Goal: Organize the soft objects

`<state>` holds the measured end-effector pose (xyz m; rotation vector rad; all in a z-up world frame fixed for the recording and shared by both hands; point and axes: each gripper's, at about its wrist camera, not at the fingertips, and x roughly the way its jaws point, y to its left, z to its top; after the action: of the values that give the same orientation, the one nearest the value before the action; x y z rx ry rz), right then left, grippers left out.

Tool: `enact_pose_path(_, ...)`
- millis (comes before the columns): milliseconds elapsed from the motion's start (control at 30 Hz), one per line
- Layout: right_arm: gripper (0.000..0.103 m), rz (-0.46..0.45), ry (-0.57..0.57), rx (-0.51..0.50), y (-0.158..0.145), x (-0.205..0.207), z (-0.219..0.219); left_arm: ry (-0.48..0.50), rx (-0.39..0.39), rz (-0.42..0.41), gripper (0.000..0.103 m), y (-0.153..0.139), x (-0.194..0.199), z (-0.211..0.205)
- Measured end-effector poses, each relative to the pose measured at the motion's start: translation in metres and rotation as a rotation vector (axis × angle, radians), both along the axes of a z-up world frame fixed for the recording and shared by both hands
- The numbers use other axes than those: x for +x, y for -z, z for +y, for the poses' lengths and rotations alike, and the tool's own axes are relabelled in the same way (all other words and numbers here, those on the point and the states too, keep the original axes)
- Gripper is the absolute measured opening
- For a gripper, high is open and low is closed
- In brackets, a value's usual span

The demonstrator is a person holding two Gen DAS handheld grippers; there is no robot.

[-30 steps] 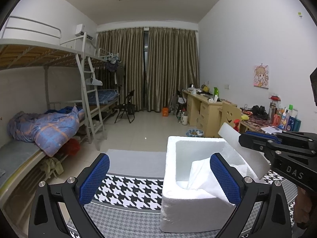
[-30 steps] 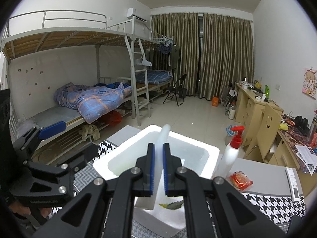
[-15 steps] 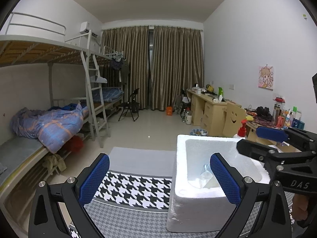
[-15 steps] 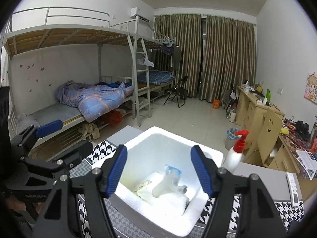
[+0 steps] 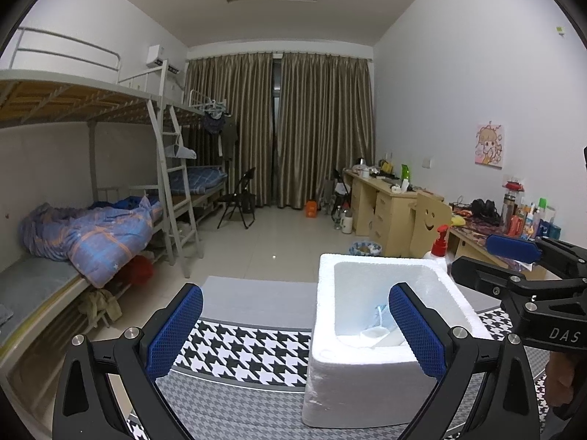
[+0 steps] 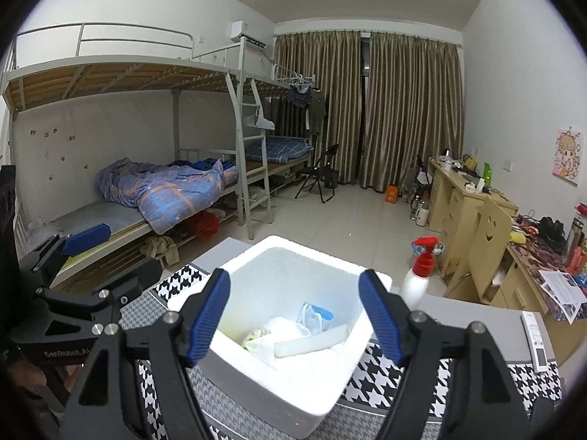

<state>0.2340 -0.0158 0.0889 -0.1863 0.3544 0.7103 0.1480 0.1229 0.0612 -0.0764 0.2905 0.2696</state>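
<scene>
Both tools wide, empty; soft items (image 6: 293, 333) in foam box (image 6: 256, 385) beneath right tool (image 6: 293, 319)

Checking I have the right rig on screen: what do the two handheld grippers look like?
Both the left gripper and right gripper are black angular plastic with silver screws and blue ribbed pads on the fingers. White lettering marks their sides, "DAS" on the right, "GenRobot.AI" on the left. No cables visible.

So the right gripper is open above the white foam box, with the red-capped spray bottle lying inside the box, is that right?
Not quite: the spray bottle stands outside the foam box, beside its far corner, as the right wrist view shows. The right gripper is indeed open above the box.
</scene>
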Motion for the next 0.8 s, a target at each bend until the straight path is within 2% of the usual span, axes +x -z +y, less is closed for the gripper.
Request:
enact_pose_path(267,0.084,-0.017,0.003,0.040,-0.003,-0.011,-0.014,0.008,0.010,-0.009,0.102,-0.004,-0.007,-0.010)
enact_pose_path(500,0.095,-0.052,0.015,0.064,-0.007,-0.022,-0.024,0.018,0.023,-0.025,0.102,-0.011,-0.015,-0.019)
enact_pose_path(800,0.097,-0.071,0.043,0.066,-0.008,-0.036,-0.039,0.035,0.034,-0.042,0.102,-0.015,-0.023,-0.030)
